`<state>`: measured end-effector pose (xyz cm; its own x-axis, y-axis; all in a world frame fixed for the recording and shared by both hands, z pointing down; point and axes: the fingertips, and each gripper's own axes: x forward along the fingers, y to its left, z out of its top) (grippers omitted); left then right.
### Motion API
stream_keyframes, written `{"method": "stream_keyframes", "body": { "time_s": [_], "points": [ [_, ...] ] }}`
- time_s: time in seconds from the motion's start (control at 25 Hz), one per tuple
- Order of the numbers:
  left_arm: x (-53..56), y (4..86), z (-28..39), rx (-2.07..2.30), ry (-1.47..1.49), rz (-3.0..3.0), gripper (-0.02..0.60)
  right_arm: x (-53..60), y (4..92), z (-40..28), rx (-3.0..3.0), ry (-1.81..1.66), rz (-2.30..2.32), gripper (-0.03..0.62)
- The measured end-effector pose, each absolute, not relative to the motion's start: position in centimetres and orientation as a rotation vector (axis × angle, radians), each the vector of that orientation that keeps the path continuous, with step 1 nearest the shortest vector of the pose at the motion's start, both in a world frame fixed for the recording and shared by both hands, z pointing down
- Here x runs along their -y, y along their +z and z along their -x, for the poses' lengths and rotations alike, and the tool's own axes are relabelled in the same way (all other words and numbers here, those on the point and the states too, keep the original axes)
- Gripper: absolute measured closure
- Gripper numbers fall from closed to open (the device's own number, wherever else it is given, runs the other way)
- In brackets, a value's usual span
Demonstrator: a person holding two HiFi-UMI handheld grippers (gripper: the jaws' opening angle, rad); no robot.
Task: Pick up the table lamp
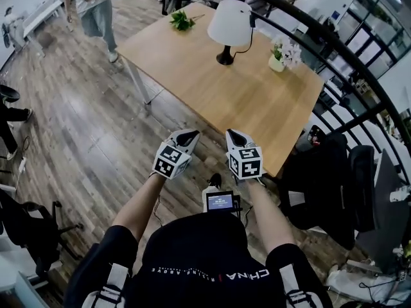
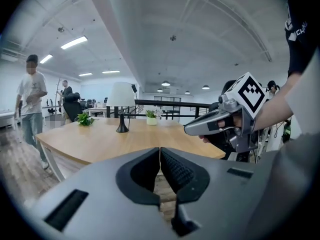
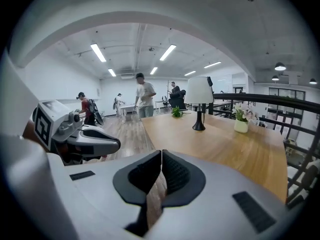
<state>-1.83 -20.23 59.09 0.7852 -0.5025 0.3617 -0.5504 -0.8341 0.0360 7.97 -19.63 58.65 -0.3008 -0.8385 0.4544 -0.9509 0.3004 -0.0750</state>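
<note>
1. Wooden table (image 1: pixel 257 108) carries the table lamp (image 1: pixel 229 25) upright near its far edge, well apart from both grippers.
2. Left gripper (image 1: pixel 188 135) and right gripper (image 1: pixel 233 135) have jaws pressed together, holding nothing; arriving that way would likely shove the lamp over.
3. Its trailing cord (image 1: pixel 248 42) could snag, and the wide shade may slip from a pinch.

Open-plan office: long wooden table (image 1: pixel 244 101) on plank floor (image 1: pixel 83 127), black office chairs (image 1: pixel 359 178) off its right edge, black railing (image 1: pixel 334 50) along the far edge, strip ceiling lights (image 3: pixel 98 52), white walls, people (image 3: pixel 145 96) standing in the open room beyond
</note>
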Motion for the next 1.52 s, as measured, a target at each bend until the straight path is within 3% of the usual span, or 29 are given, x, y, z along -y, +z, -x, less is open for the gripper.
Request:
{"method": "stream_keyframes", "body": {
  "time_s": [0.72, 0.96, 1.52],
  "points": [
    [39.5, 56.9, -7.3, 0.878, 0.638, -2.854, 0.561, 40.7, 55.4, -16.2, 2.328, 0.491, -1.543, 0.562],
    [43.9, 55.6, -7.0, 0.845, 0.589, -2.875, 0.561, 44.5, 54.7, -16.8, 2.288, 0.499, -1.640, 0.562],
    [48.3, 55.0, -2.3, 0.720, 0.568, -2.906, 0.561, 48.1, 53.4, -11.2, 2.244, 0.503, -1.743, 0.562]
  ]
}}
